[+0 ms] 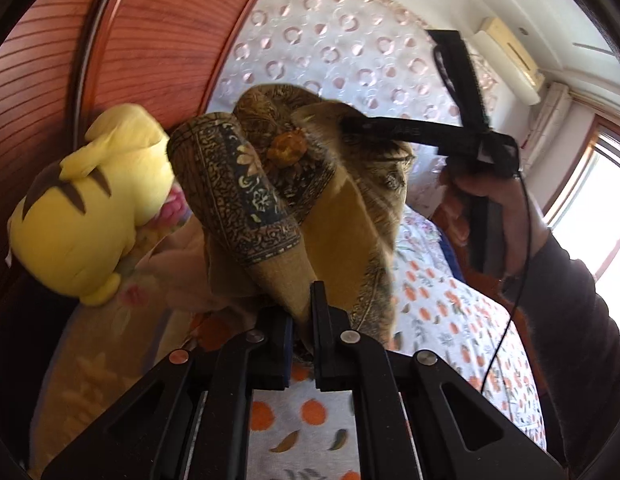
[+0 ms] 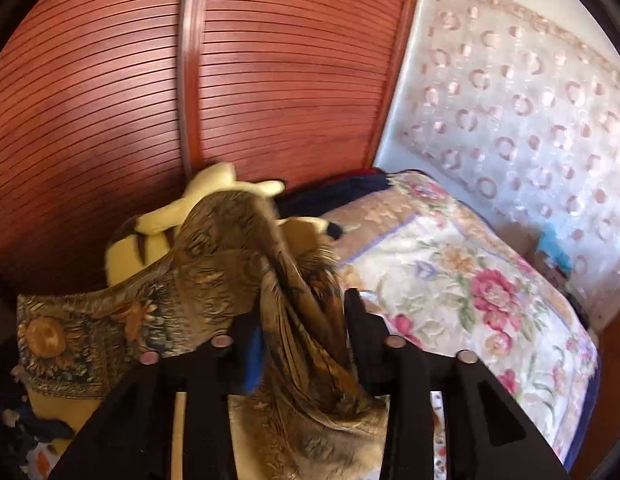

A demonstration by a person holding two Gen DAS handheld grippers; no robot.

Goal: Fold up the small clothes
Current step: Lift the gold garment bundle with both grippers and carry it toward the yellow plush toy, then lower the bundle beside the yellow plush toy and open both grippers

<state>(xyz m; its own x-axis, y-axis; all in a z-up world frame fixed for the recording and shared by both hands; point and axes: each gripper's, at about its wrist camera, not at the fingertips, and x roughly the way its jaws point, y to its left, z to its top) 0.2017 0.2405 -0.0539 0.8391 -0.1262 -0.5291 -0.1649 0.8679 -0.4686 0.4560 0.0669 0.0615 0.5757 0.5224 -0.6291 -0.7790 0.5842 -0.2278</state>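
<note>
Brown scarf [image 1: 269,208] hangs pinched in your left gripper [image 1: 301,316]. Your right gripper [image 2: 305,316] stands parted, scarf loose between its fingers, above the bed [image 1: 450,304].

Scarf [image 1: 310,208] covering the left gripper's fingertips [image 1: 320,292] and hiding the pinch, yellow plush toy [image 2: 149,236] lying half hidden behind the cloth, right gripper [image 1: 352,124] blurring at the far end, dark sleeve [image 1: 582,320] running off the right edge
</note>
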